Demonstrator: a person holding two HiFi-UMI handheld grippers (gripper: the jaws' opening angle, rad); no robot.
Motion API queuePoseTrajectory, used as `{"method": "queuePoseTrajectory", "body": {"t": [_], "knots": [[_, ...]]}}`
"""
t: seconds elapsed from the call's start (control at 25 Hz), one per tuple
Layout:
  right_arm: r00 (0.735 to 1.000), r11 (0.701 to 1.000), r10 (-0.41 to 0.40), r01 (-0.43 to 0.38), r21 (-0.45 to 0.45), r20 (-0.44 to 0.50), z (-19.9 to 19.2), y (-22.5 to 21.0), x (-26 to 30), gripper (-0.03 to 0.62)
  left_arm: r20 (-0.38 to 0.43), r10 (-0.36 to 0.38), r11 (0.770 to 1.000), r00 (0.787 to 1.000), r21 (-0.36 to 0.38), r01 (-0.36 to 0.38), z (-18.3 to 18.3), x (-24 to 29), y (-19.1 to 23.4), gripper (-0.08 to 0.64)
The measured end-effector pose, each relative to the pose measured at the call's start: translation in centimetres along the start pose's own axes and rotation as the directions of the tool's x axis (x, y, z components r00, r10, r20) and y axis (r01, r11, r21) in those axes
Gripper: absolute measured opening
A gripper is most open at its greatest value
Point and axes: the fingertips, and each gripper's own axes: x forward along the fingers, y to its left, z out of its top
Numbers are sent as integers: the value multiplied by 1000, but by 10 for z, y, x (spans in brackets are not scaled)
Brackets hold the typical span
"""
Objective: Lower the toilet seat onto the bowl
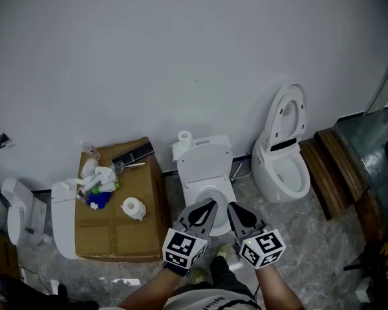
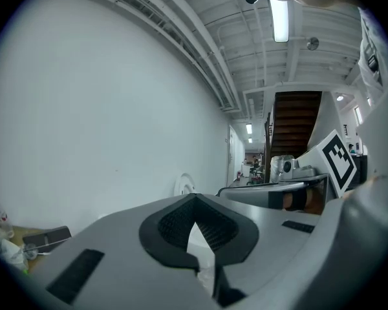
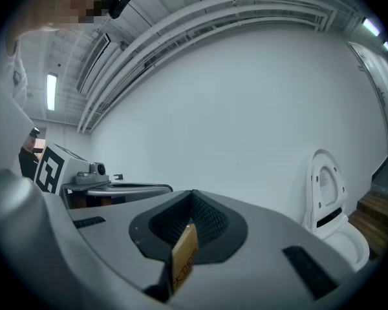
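Toilet seat (image 1: pixel 290 112) stands upright against the wall above its bowl (image 1: pixel 291 173), nothing lowered yet; left gripper (image 1: pixel 211 203) and right gripper (image 1: pixel 231 206), fingers together and empty, hover well apart from it.

Box (image 1: pixel 110 228) left of near toilet (image 1: pixel 207 163); second toilet (image 1: pixel 283 173) right, seemingly against wall (image 1: pixel 181 57).

A bare workshop or storeroom: loose toilets (image 1: pixel 283 172) along a blank wall (image 1: pixel 181 50), cardboard box (image 1: pixel 119 228) lower left, ceiling pipes (image 3: pixel 181 19).

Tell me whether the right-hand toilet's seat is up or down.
Up: the seat stands raised against the wall, leaving the bowl open.
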Motion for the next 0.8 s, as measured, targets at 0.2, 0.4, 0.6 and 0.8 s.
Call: {"method": "queuePoseTrajectory", "body": {"t": [0.2,0.4,0.6,0.8], "knots": [[1000,999,1,-1,-37,1,9,2,4,14,12,3,1000,1000,-11,-3,6,2,3,9],[1000,999,-5,5,-41,2,10,3,4,14,18,12,1000,1000,-15,-11,5,-2,5,9],[1000,998,-5,5,-59,-7,9,5,6,14,19,18,1000,1000,-11,-18,5,-2,8,11],[1000,998,-3,2,-61,-11,7,5,7,14,16,29,999,999,-21,-29,2,-3,12,11]]}}
